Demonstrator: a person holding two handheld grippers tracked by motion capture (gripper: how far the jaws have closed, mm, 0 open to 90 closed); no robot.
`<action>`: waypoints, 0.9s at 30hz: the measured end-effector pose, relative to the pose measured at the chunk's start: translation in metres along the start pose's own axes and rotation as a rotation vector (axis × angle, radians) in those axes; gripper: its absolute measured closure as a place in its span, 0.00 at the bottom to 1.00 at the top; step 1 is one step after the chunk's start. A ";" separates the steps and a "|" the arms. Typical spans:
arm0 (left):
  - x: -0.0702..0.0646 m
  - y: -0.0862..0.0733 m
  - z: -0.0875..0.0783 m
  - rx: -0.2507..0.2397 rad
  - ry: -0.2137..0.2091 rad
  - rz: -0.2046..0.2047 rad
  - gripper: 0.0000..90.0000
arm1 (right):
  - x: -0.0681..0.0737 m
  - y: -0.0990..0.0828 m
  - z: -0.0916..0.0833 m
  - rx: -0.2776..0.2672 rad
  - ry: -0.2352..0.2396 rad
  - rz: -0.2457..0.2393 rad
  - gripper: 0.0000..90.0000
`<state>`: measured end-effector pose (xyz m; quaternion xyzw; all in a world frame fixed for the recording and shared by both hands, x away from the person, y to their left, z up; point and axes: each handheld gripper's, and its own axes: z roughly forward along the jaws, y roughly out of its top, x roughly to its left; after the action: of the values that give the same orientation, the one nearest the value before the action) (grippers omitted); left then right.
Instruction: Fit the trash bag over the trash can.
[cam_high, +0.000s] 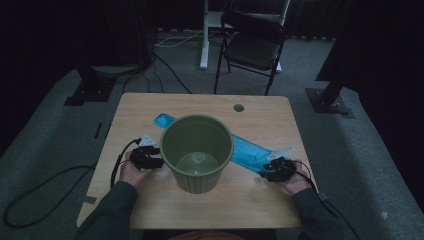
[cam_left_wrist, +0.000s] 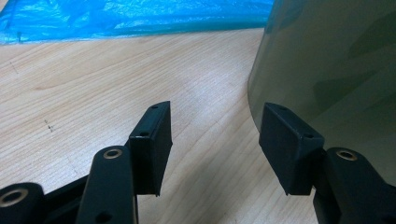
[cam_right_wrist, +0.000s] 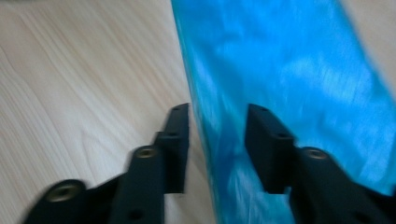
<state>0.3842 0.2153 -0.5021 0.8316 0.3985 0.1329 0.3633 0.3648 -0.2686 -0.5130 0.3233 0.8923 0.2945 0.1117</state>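
An olive-green ribbed bin (cam_high: 197, 152) stands upright and empty in the middle of the wooden table (cam_high: 150, 112). A flat blue plastic bag (cam_high: 248, 150) lies on the table behind it, running from the far left to the near right. My left gripper (cam_high: 159, 162) sits at the bin's left side. In the left gripper view the left gripper (cam_left_wrist: 215, 140) is open, with bare wood between its jaws and the bin's wall (cam_left_wrist: 327, 70) just beyond its right pad. My right gripper (cam_high: 266, 173) is at the bag's near right end. The right gripper (cam_right_wrist: 217, 140) is open, straddling the bag's edge (cam_right_wrist: 280, 70).
A black folding chair (cam_high: 252, 45) and a white desk leg (cam_high: 204, 35) stand beyond the table's far edge. A round cable hole (cam_high: 238, 107) is in the tabletop at the back. Cables trail over the grey carpet (cam_high: 45, 185) at the left.
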 end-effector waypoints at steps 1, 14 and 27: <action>0.000 0.000 0.000 0.000 0.000 0.000 0.49 | 0.000 0.000 0.000 0.000 0.000 0.000 0.61; 0.000 0.000 -0.001 -0.002 -0.002 0.001 0.49 | 0.010 0.065 0.036 -0.031 0.009 -0.105 0.47; -0.001 0.000 -0.003 -0.017 -0.025 -0.008 0.48 | 0.004 0.084 0.076 0.016 0.046 -0.082 0.45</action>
<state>0.3827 0.2159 -0.4998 0.8286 0.3959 0.1243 0.3758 0.4342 -0.1795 -0.5234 0.2803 0.9095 0.2899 0.1006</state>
